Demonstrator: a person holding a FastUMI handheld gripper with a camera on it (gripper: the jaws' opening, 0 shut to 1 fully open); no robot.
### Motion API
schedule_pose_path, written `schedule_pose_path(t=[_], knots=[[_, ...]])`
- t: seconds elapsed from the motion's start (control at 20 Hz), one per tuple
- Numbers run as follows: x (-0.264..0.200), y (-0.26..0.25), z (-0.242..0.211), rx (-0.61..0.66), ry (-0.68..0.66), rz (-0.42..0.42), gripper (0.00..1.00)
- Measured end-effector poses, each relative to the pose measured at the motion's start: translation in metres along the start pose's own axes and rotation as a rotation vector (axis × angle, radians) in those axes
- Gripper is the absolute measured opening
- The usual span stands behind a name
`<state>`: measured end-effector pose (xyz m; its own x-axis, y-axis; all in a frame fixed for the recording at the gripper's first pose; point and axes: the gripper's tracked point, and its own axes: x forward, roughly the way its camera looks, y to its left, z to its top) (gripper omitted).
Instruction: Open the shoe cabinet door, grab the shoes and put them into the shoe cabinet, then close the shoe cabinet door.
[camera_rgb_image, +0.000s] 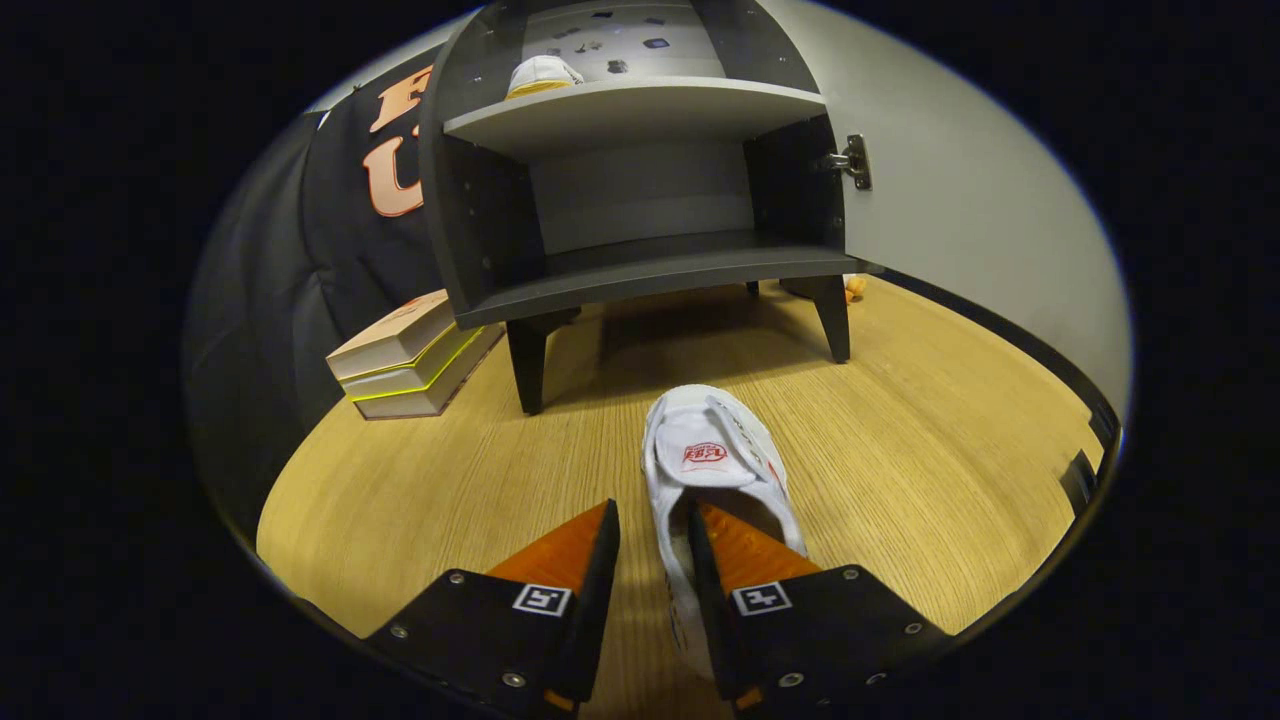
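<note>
— Where's the hand-held gripper (652, 525)?
— Low over the tabletop (930, 470), pointing at the open shoe cabinet (640, 190). Its fingers straddle the left wall of the white shoe (712, 455), one inside the opening, one outside.
— Clenched?
— Narrowly parted; I cannot tell if both press the wall.
— The other shoe (541, 75)?
— On the upper shelf (640, 105). The door (980, 210) stands open at right; boxes (412, 355) are stacked left of the cabinet.

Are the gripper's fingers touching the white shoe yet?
Touching. In the gripper view the gripper straddles the white shoe's side wall: one finger inside the opening, the other outside. Whether both fingers press cannot be told.
</note>
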<state>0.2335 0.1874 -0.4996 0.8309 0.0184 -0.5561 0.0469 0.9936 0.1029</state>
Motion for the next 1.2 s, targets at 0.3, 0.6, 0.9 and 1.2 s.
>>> schedule_pose_path(t=[0.3, 0.6, 0.9, 1.2], knots=[[0.024, 0.001, 0.0, -0.028, 0.063, 0.036, 0.1], [0.024, 0.005, 0.021, -0.02, 0.064, 0.048, 0.01], [-0.004, -0.005, 0.085, 0.024, -0.003, 0.05, 0.0], [-0.072, 0.004, 0.171, 0.023, -0.094, 0.038, 0.0]])
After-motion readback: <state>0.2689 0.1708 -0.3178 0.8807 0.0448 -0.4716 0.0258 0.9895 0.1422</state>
